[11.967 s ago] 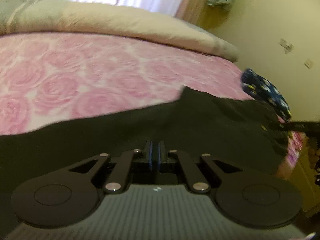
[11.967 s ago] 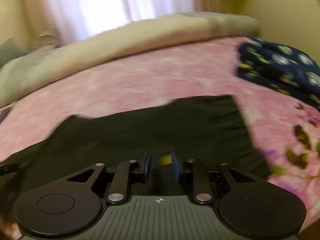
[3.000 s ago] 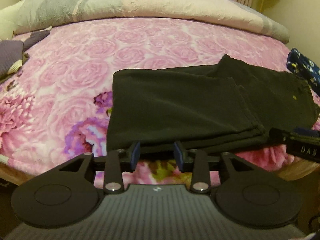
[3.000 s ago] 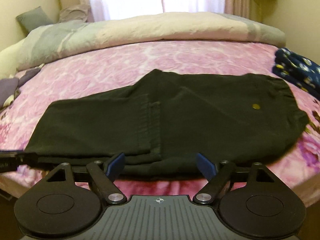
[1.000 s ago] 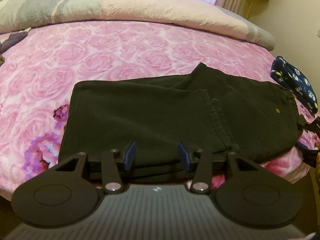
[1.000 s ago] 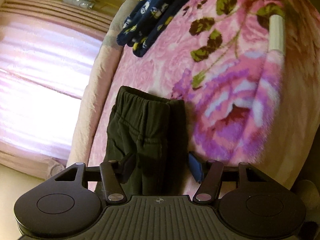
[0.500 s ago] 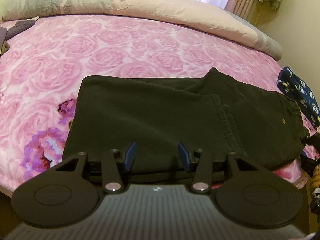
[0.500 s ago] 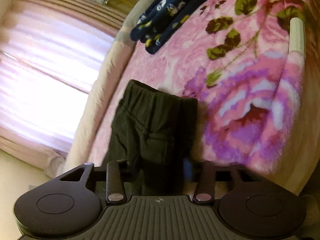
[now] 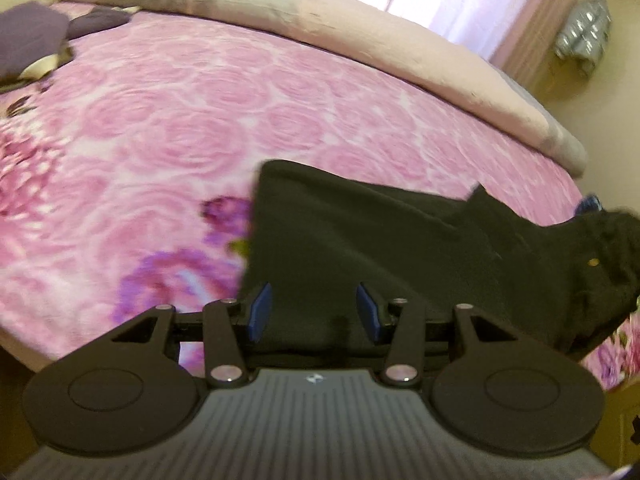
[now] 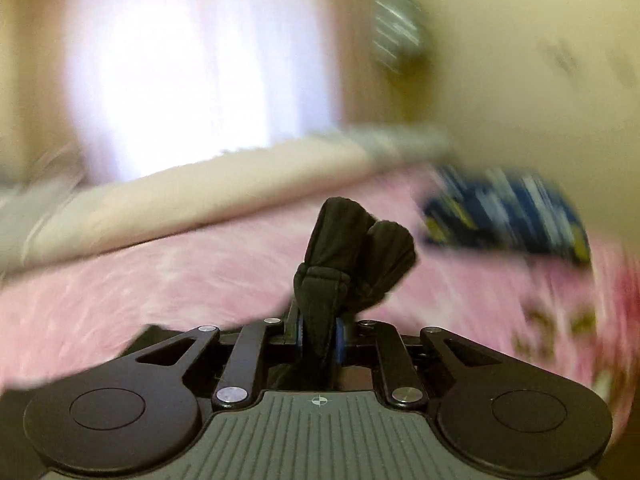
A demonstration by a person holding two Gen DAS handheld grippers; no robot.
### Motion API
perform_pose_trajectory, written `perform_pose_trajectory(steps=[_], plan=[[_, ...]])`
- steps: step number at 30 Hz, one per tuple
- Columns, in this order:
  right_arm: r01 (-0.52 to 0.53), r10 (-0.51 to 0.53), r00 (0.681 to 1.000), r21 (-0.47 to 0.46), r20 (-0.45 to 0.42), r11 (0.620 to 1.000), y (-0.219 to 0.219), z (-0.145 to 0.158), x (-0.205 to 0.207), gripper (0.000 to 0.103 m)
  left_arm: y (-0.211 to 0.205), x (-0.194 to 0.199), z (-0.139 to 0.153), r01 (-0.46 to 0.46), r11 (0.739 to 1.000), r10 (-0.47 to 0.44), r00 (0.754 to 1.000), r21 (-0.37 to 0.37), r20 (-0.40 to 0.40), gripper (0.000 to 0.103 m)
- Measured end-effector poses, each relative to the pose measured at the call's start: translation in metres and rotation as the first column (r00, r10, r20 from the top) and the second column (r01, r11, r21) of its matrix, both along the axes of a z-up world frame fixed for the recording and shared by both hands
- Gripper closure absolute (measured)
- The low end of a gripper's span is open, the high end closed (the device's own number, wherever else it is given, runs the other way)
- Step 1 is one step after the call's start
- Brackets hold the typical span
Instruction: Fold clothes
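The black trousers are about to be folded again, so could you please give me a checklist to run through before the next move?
1. Right hand-held gripper clamped on the waistband of the black trousers: ok; its jaws have just been closing.
2. Left hand-held gripper gripping fabric: not ok, open.
3. Leg end flat on the pink rose blanket: ok.
4. Navy patterned garment apart from the trousers: ok.
5. Layers aligned: cannot tell, blurred.

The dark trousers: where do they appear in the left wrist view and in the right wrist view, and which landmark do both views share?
Left wrist view: the dark trousers spread across the lower centre and right, on the pink bedspread.
Right wrist view: only a bunched end of them shows at centre, clamped in the right gripper.
Shared landmark: the beige duvet along the far edge of the bed.
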State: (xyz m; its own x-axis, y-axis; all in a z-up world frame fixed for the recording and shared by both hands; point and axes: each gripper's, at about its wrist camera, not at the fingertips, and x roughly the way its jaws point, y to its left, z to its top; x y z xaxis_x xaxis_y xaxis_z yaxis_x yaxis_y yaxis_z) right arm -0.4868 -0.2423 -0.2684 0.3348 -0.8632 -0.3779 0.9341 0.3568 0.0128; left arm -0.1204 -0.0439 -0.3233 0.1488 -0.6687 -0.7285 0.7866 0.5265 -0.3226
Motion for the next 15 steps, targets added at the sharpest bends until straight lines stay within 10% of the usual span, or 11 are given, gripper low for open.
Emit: perform_pose_trajectory(steps=[5, 11, 15], plan=[[-0.390, 0.335, 0.898, -0.166, -0.284, 0.906, 0.083, -0.006, 0.106, 0.089, 0.030, 0.028, 0.000, -0.071, 0.997, 0.070, 0.996, -0.023, -0.052, 0.061], [-0.699, 0.652, 0.535, 0.152, -0.537, 0.699, 0.151, -0.084, 0.192, 0.050, 0.059, 0.046, -0.005, -0.106, 0.994, 0.102, 0.989, -0.030, -0.106, 0.061], [-0.700, 0.666, 0.518, 0.181, -0.537, 0.690, 0.156, -0.095, 0.193, 0.041, 0.070, 0.051, -0.009, -0.107, 0.994, 0.101, 0.986, -0.036, -0.135, 0.061]])
